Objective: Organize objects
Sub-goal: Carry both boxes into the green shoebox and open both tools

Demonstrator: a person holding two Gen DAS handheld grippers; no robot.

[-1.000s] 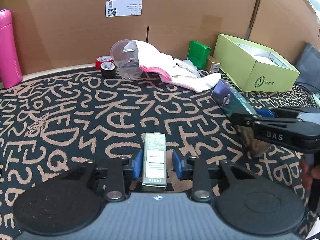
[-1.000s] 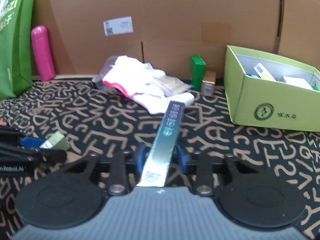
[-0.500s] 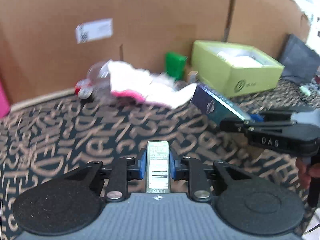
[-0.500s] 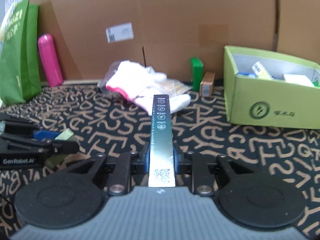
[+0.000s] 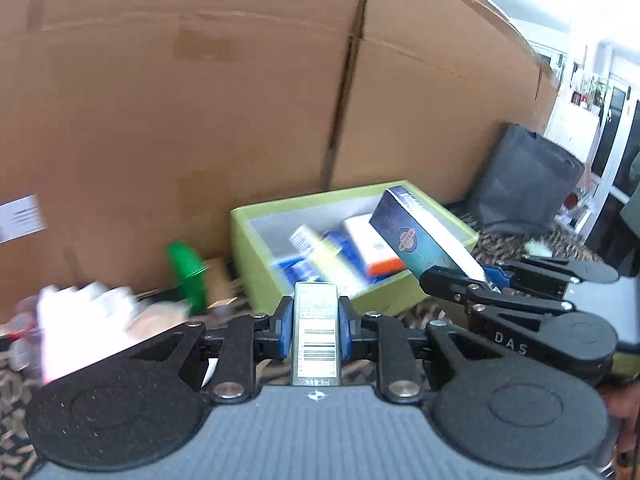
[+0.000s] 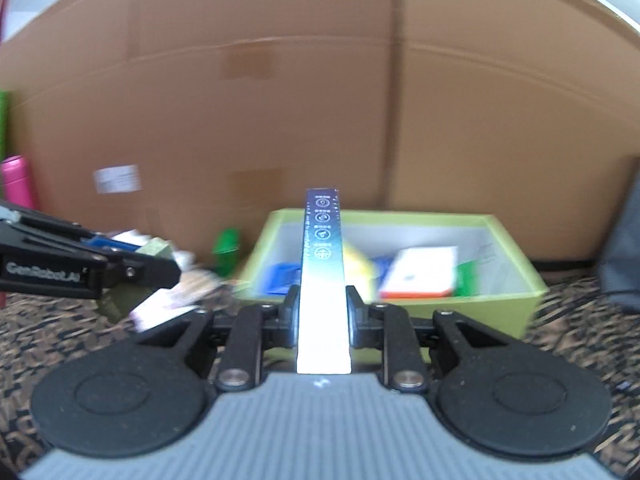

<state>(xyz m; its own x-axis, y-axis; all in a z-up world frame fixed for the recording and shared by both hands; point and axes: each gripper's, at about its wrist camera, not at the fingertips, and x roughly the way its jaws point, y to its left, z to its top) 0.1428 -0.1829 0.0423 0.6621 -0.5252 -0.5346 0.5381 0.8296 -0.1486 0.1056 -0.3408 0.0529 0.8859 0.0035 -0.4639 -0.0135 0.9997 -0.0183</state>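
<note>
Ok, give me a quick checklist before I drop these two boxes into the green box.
1. Left gripper shut on the small olive box: ok.
2. Right gripper shut on the long dark box: ok.
3. Green box open on top: ok.
4. Free room among the packages inside: cannot tell, blurred.
5. Long dark box over the opening: ok in the left view.
6. Small olive box over the opening: not ok, short of the rim.

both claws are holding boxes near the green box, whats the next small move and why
Probably ease the right claw forward and down, then open it. Its long dark blue carton already points over the open lime-green cardboard box, which holds other packets. The left claw with its small olive carton sits farther back.
</note>
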